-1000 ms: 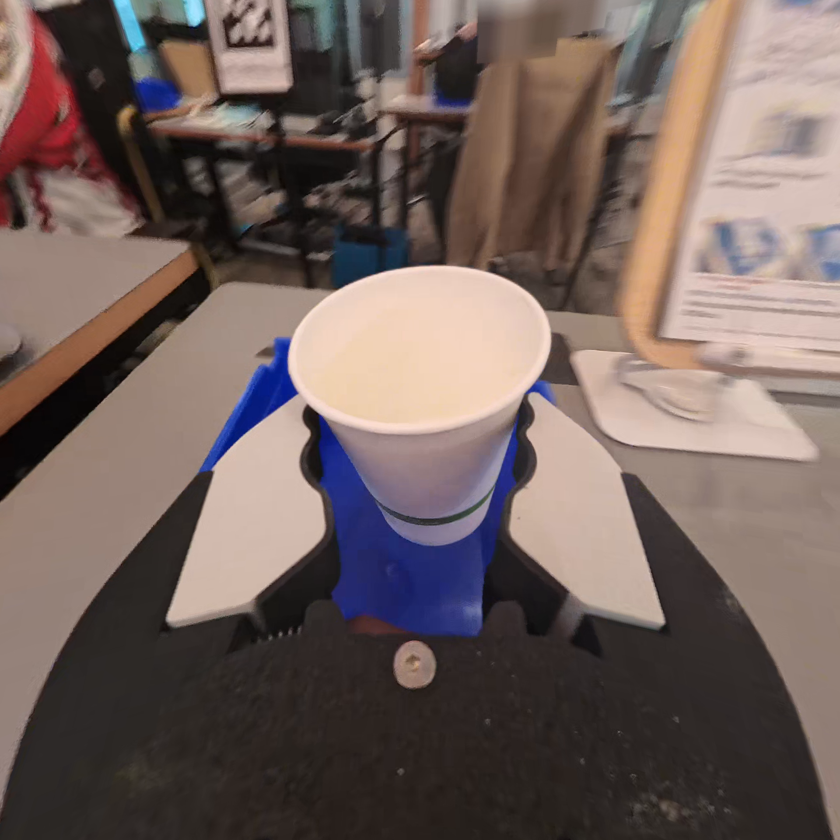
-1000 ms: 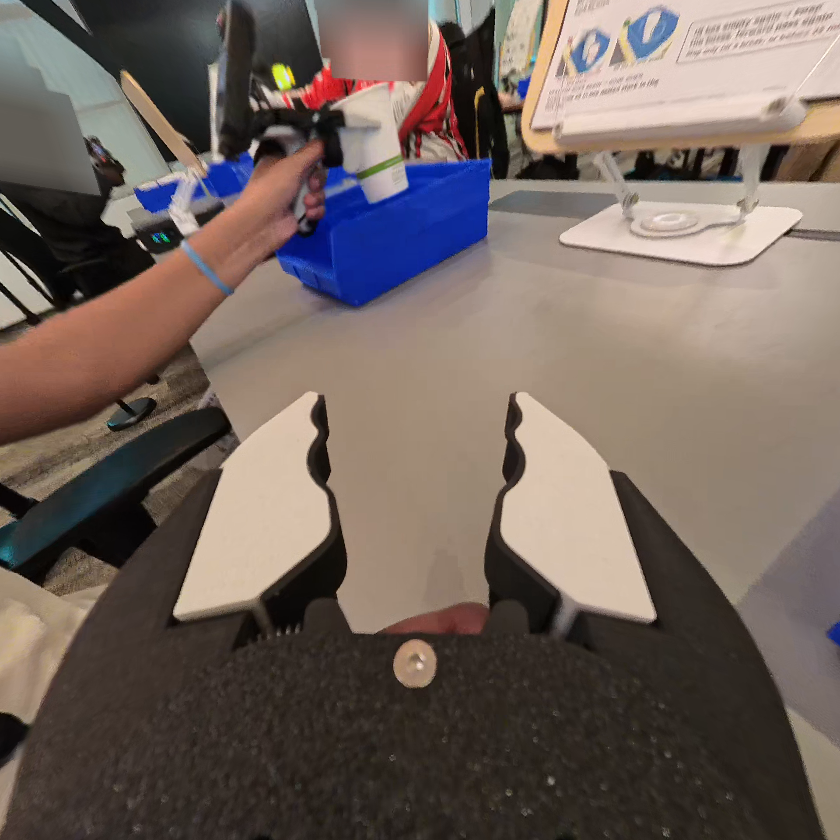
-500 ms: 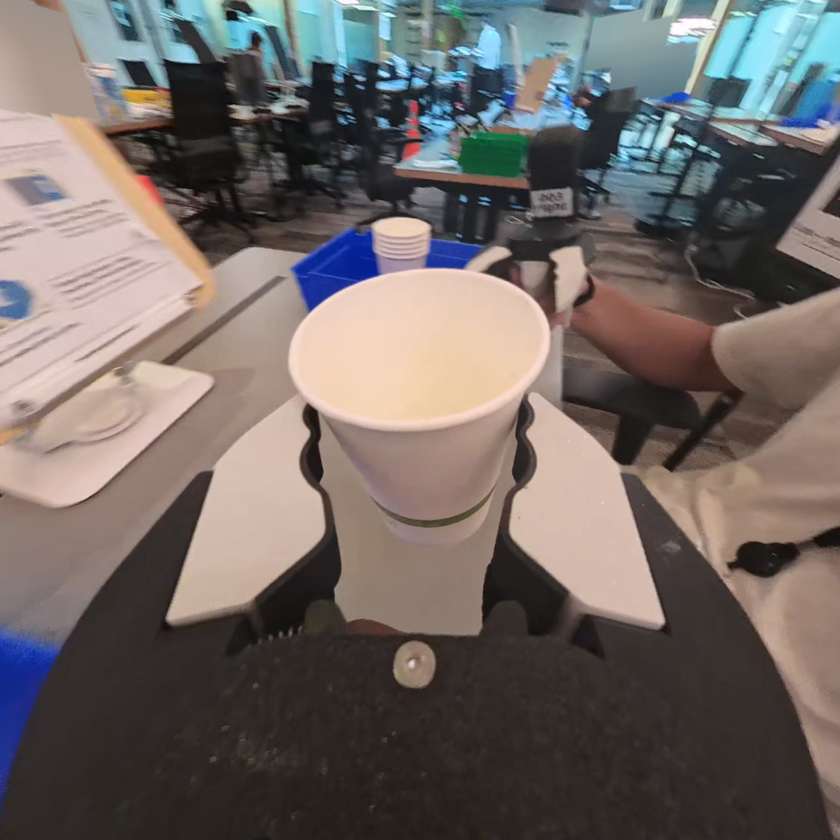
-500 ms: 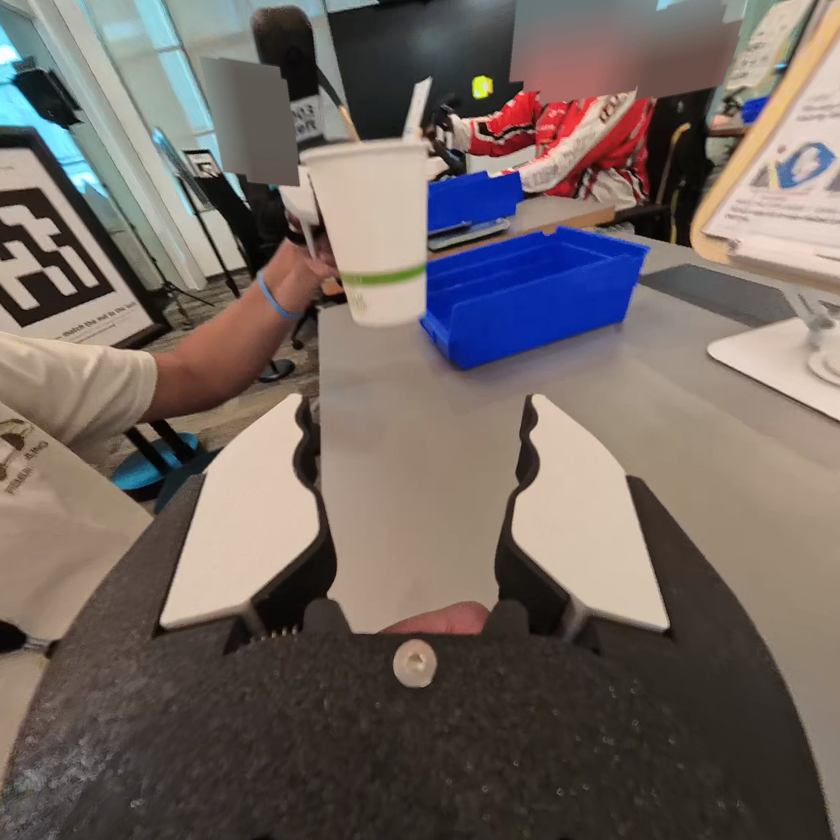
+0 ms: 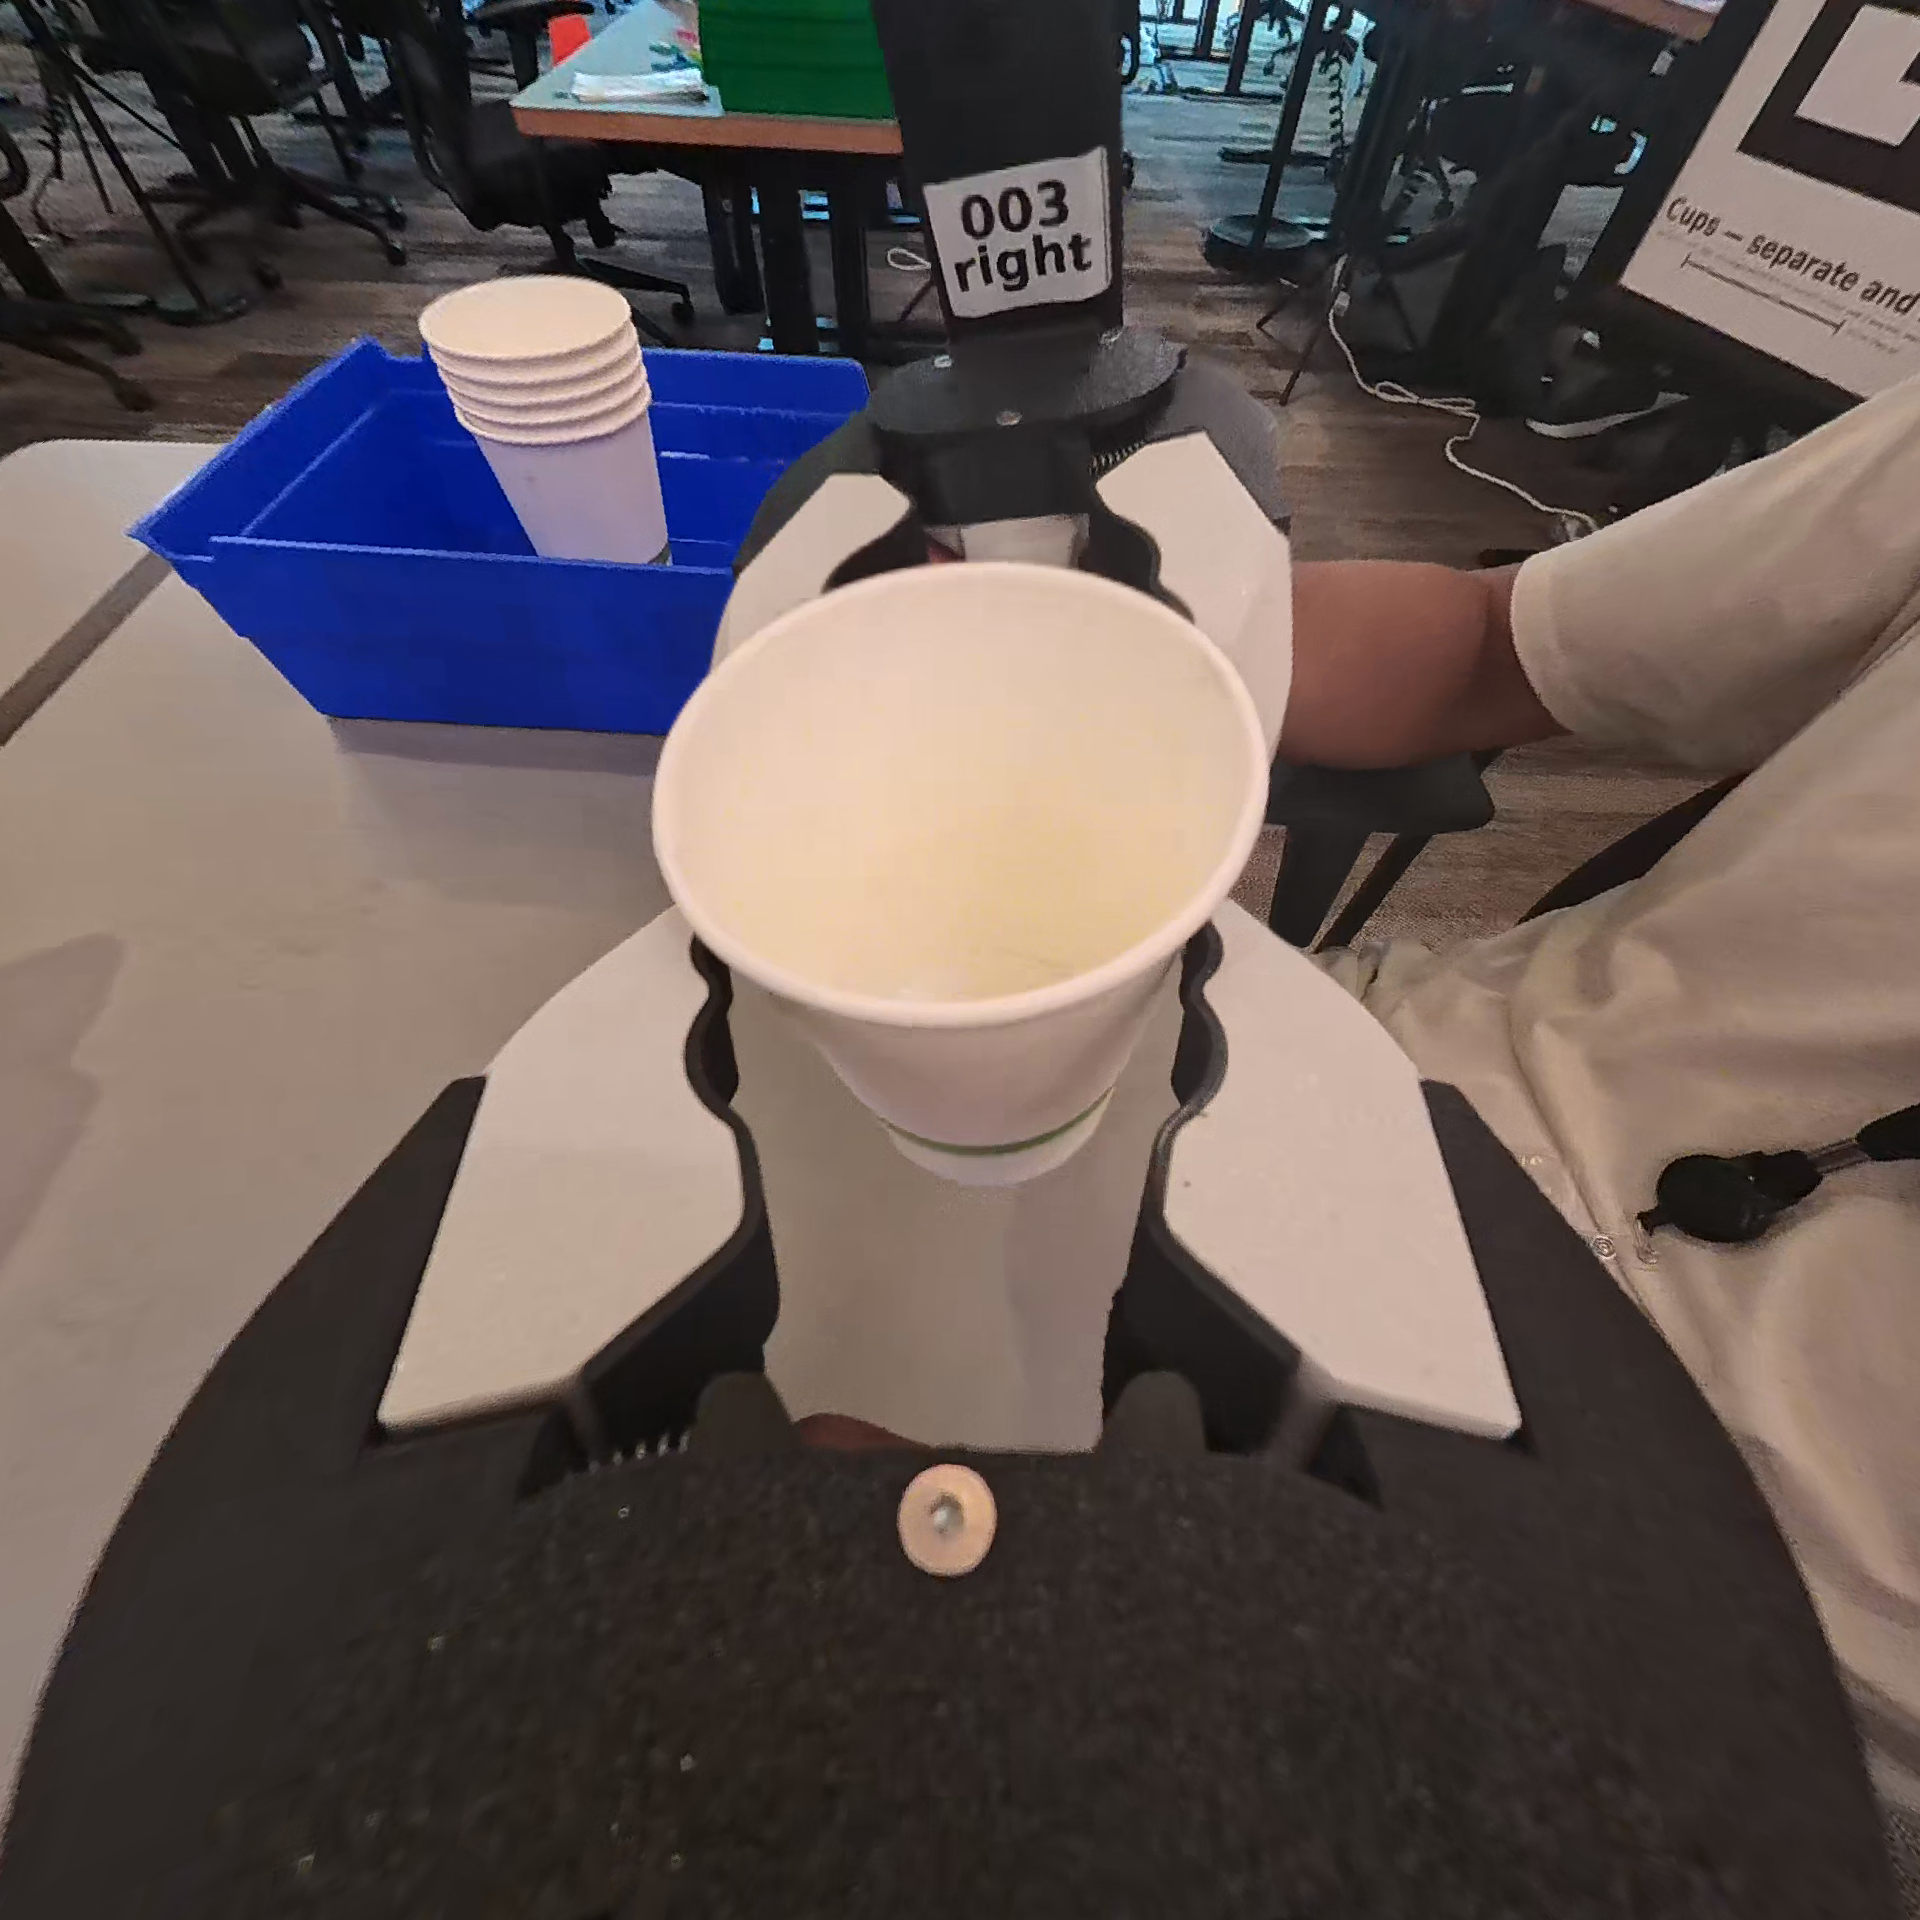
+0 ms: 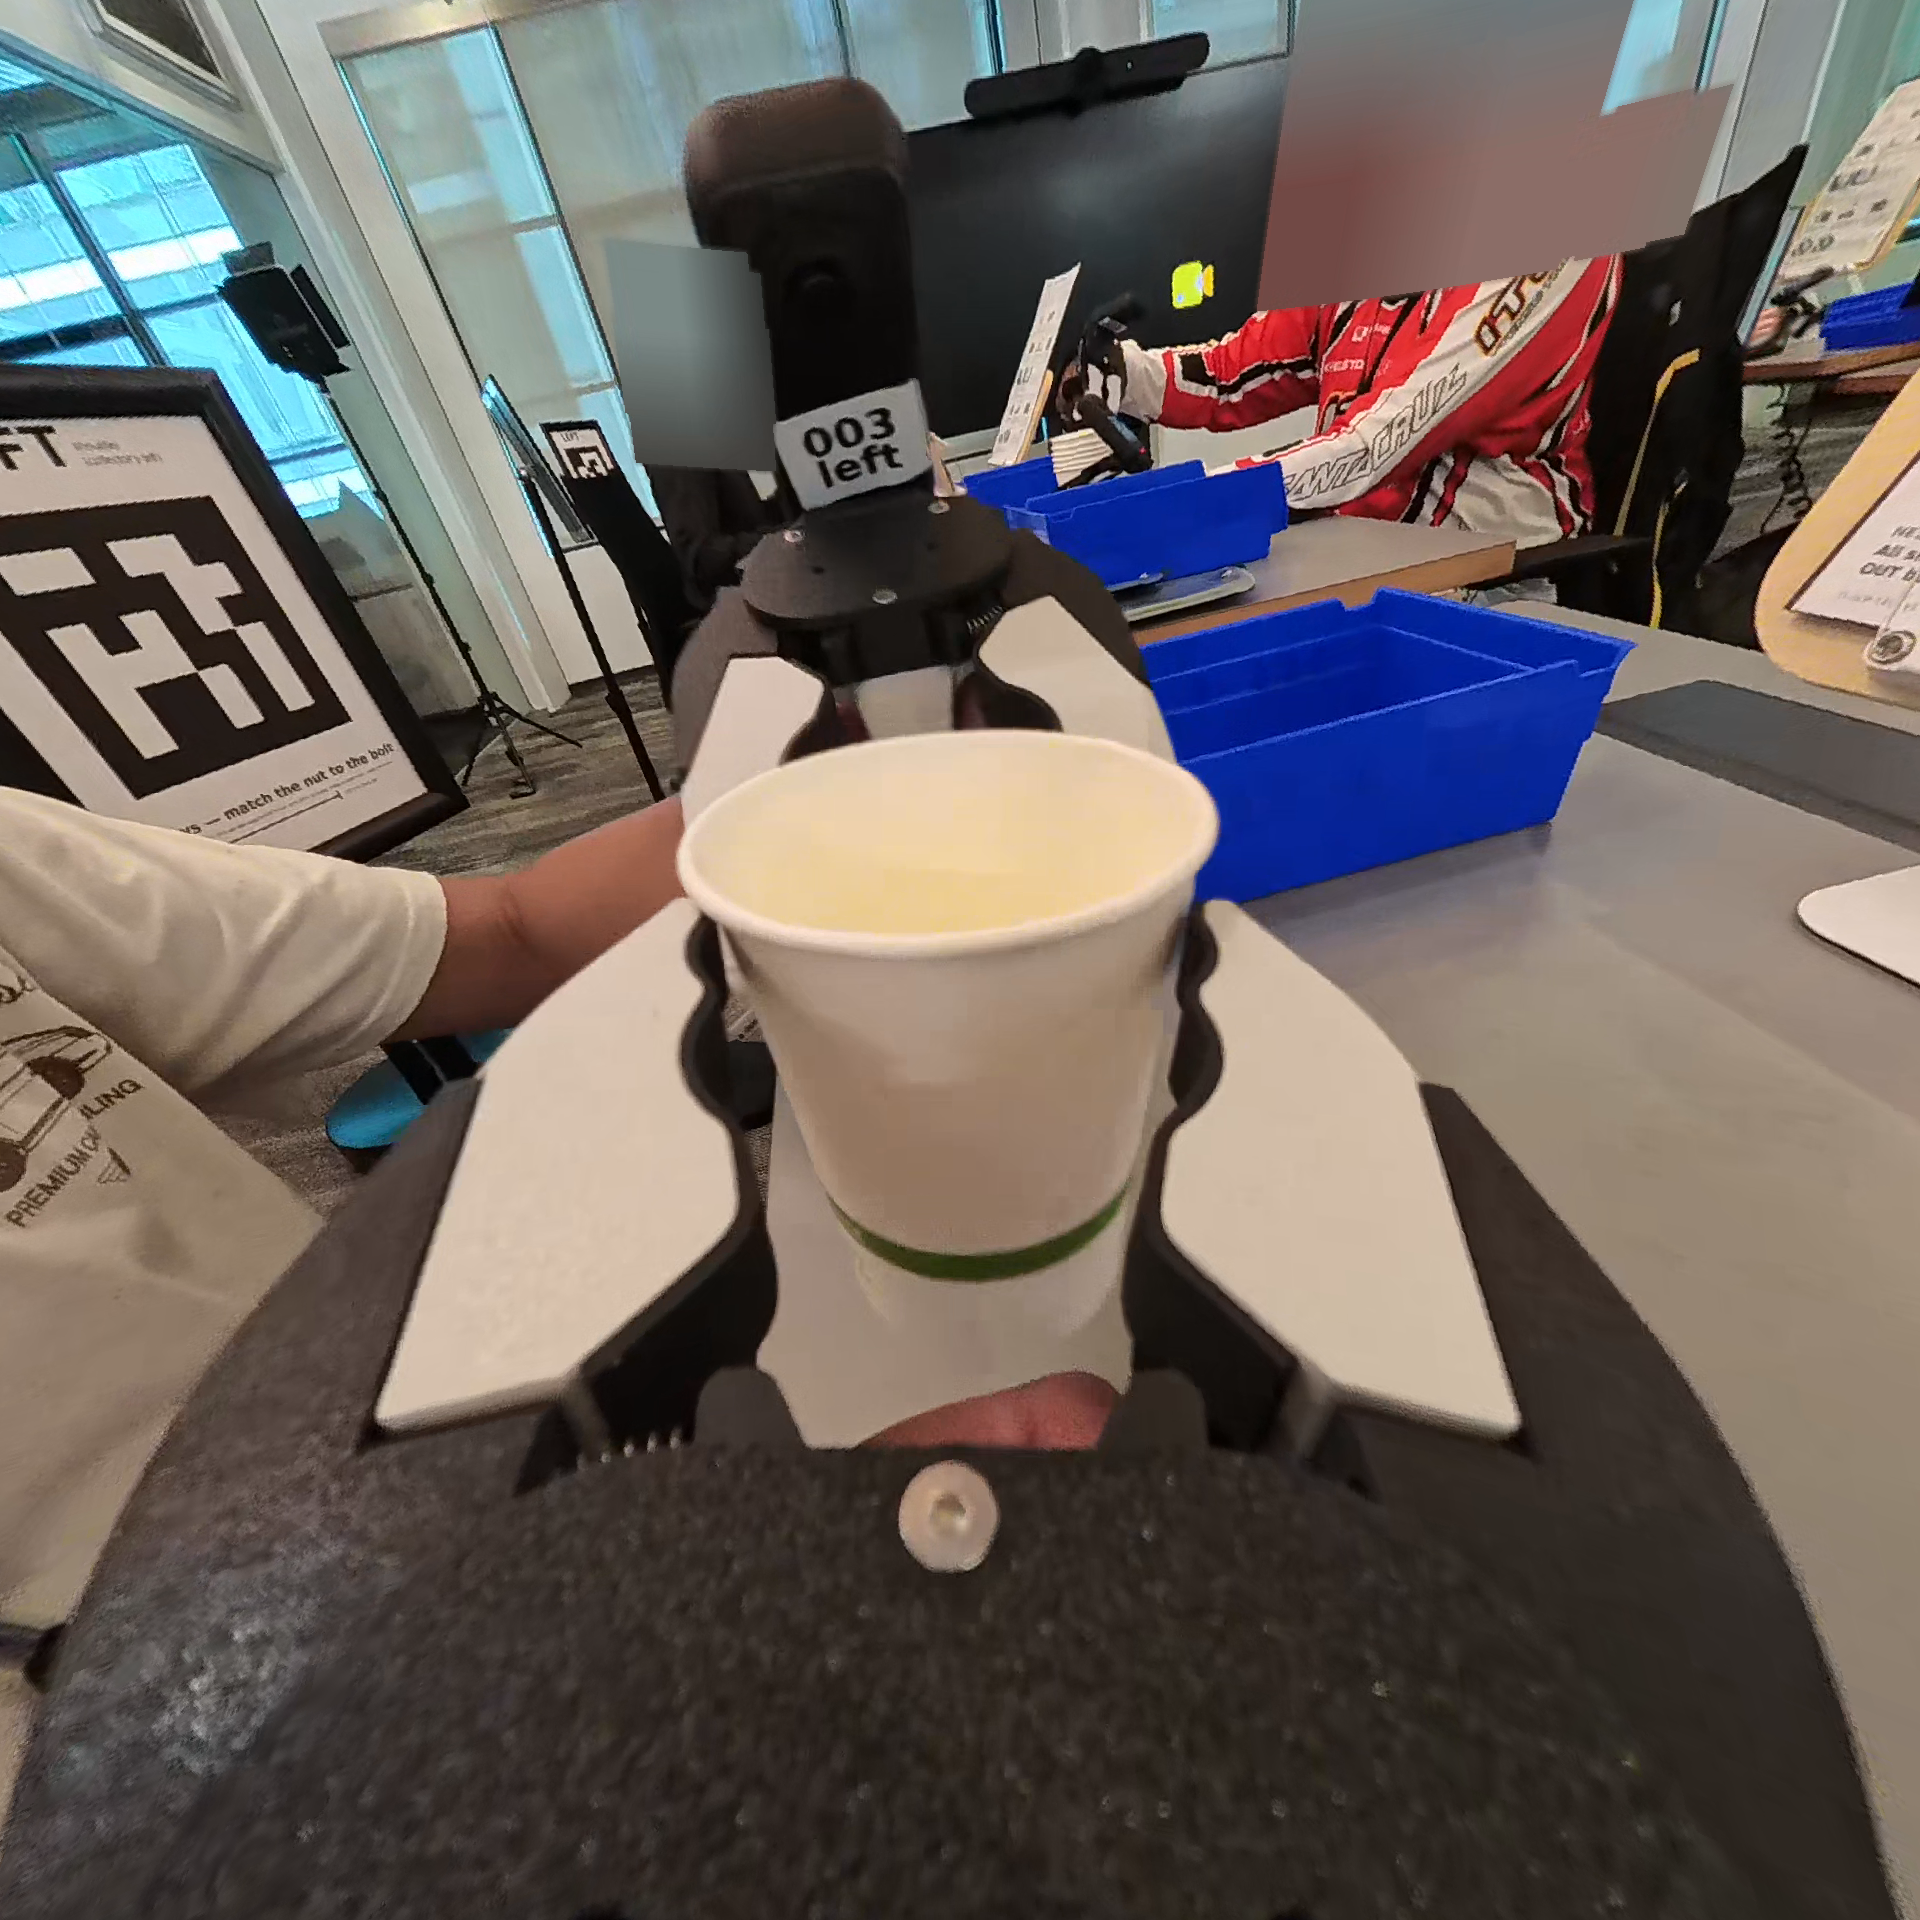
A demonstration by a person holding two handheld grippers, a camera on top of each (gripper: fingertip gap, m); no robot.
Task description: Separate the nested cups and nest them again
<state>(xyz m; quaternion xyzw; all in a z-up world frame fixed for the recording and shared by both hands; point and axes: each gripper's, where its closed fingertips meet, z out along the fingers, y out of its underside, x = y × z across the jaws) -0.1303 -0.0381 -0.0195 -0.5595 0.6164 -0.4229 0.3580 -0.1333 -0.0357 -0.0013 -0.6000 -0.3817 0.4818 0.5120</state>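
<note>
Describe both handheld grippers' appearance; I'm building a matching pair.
Left gripper and right gripper look alike: textured black bodies, flat white fingers with wavy black inner edges, a silver screw, and a black handle bearing a white label. The person wears a cream short-sleeved shirt.

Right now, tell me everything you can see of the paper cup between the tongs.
The paper cup is white and tapered, with a rolled rim, a green band near the base and an empty cream inside. Roughly upright above the grey table, it sits gripped in the left tongs; the right tongs flank it opposite, contact unclear.
</note>
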